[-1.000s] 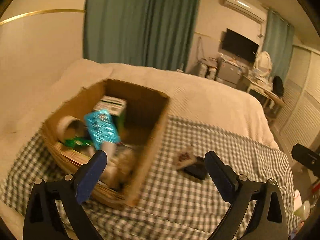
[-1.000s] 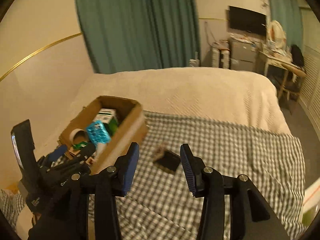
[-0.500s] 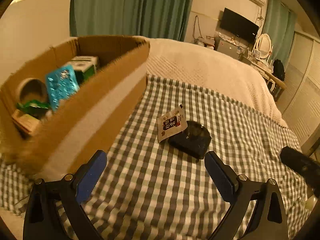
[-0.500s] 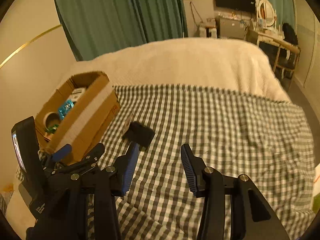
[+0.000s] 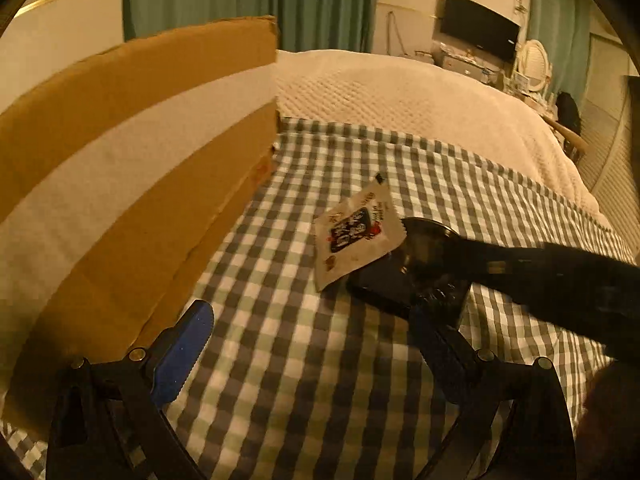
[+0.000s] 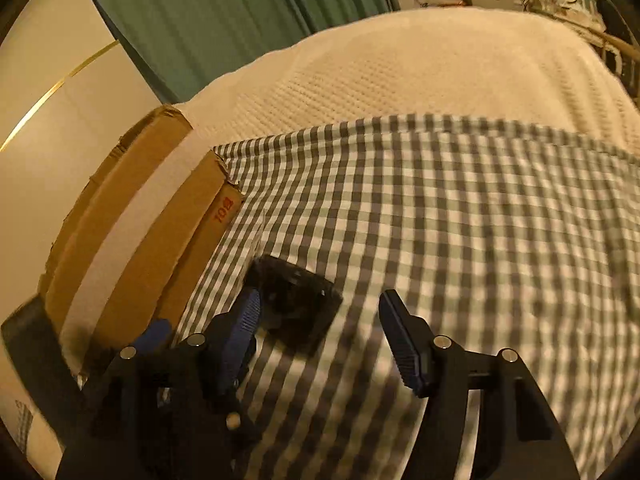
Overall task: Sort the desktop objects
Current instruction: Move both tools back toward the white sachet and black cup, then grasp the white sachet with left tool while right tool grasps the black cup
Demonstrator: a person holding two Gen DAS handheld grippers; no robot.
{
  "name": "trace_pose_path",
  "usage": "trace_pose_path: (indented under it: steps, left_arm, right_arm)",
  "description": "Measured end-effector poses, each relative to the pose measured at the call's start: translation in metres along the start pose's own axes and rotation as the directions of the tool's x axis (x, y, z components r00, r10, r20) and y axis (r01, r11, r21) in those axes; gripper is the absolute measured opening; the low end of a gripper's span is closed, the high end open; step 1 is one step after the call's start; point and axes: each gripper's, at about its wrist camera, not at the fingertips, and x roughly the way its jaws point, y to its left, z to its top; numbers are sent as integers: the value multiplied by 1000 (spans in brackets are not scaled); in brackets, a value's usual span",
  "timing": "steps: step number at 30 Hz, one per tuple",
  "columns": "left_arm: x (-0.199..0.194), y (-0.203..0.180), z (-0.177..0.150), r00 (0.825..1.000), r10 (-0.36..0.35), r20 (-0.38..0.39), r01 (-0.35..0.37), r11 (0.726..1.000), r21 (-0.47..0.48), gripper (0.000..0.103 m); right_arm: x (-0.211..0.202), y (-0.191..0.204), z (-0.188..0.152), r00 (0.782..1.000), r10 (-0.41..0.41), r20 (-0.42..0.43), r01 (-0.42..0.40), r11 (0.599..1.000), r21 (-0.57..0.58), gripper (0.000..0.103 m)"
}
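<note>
Fingers of the right gripper point(image 6: 318, 330) are spreading apart over the green-and-white checked cloth point(image 6: 460, 220) on the bed, nothing pressed between them; the flat black rectangular object point(image 6: 298, 304) lies on the cloth just ahead of the left finger. Fingers of the left gripper point(image 5: 312, 344) stand wide and released, with only cloth between them. In the left wrist view a white printed sachet point(image 5: 354, 236) lies with one edge over the black object point(image 5: 384, 284), and the right gripper's dark arm reaches in from the right above that object. A brown cardboard box with a pale tape band point(image 5: 120, 184) stands on the cloth just left of both items.
</note>
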Motion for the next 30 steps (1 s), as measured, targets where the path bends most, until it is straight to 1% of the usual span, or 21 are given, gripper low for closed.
trace_pose_path:
  steps: [2, 5, 6, 7, 8, 9, 10, 11, 13, 15, 17, 20, 21, 23, 25, 26, 27, 28, 29, 30]
  left_arm:
    - [2, 0, -2, 1000, 12, -4, -12, 1000, 3, 101]
    - [5, 4, -2, 1000, -2, -5, 2, 1000, -2, 101]
    - [5, 4, -2, 1000, -3, -4, 3, 1000, -2, 101]
    - [5, 4, -2, 1000, -6, -5, 6, 1000, 0, 101]
    - [5, 3, -3, 1000, -7, -5, 7, 1000, 1, 101]
    - [4, 3, -4, 1000, -8, -6, 8, 1000, 4, 101]
    - [4, 3, -4, 1000, -11, -7, 11, 1000, 6, 101]
    - [3, 3, -4, 1000, -15, -4, 15, 1000, 5, 101]
    - [4, 0, -1, 1000, -22, 0, 22, 1000, -2, 101]
    - [3, 2, 3, 999, -31, 12, 31, 999, -18, 101]
    - [6, 2, 11, 999, -33, 13, 33, 999, -42, 101]
    - [15, -4, 24, 998, -54, 18, 55, 997, -50, 101]
    - [21, -8, 28, 998, -57, 16, 57, 998, -39, 101]
    - [36, -17, 32, 999, -46, -14, 45, 999, -15, 101]
    - [56, -18, 33, 997, -30, -72, 28, 999, -29, 101]
    - [62, -16, 31, 996, -37, -82, 33, 998, -48, 99]
    - [62, -14, 30, 996, -43, -72, 39, 997, -61, 97]
    - [60, -12, 30, 997, -46, -59, 42, 997, -67, 88]
    - [58, -11, 30, 997, -52, -54, 48, 996, -69, 69]
    - [57, -11, 31, 997, -57, -53, 54, 997, -62, 58]
  right_arm:
    - [19, -5, 3, 999, 27, -47, -26, 999, 24, 64]
    - [32, -13, 4, 991, 122, -62, -116, 990, 84, 64]
    - [36, -15, 3, 986, 150, -76, -142, 984, 107, 53]
    - [37, -15, 2, 981, 179, -81, -169, 979, 118, 48]
    - [34, -15, -1, 979, 191, -77, -181, 976, 120, 47]
    - [31, -14, -2, 982, 177, -70, -169, 979, 110, 43]
    - [27, -13, -5, 985, 163, -65, -156, 983, 97, 36]
    - [21, -13, -7, 987, 151, -52, -147, 985, 86, 35]
    - [3, -18, -13, 996, 87, -16, -86, 993, 81, 34]
    - [-20, -28, -21, 999, 6, 32, -9, 997, 72, 33]
    - [-40, -41, -29, 997, -52, 61, 47, 996, 79, 33]
    - [-66, -59, -44, 984, -143, 101, 134, 987, 93, 31]
    - [-72, -63, -48, 980, -163, 113, 152, 983, 99, 31]
    - [-79, -72, -54, 979, -167, 118, 152, 981, 124, 30]
    - [-80, -78, -55, 979, -171, 112, 155, 978, 138, 30]
    - [-81, -77, -55, 977, -178, 114, 162, 978, 130, 30]
    - [-81, -73, -55, 976, -186, 115, 172, 978, 121, 30]
    - [-80, -69, -55, 974, -197, 115, 185, 977, 107, 30]
    - [-83, -70, -57, 973, -201, 116, 190, 977, 100, 30]
    - [-83, -67, -57, 971, -209, 116, 200, 976, 87, 30]
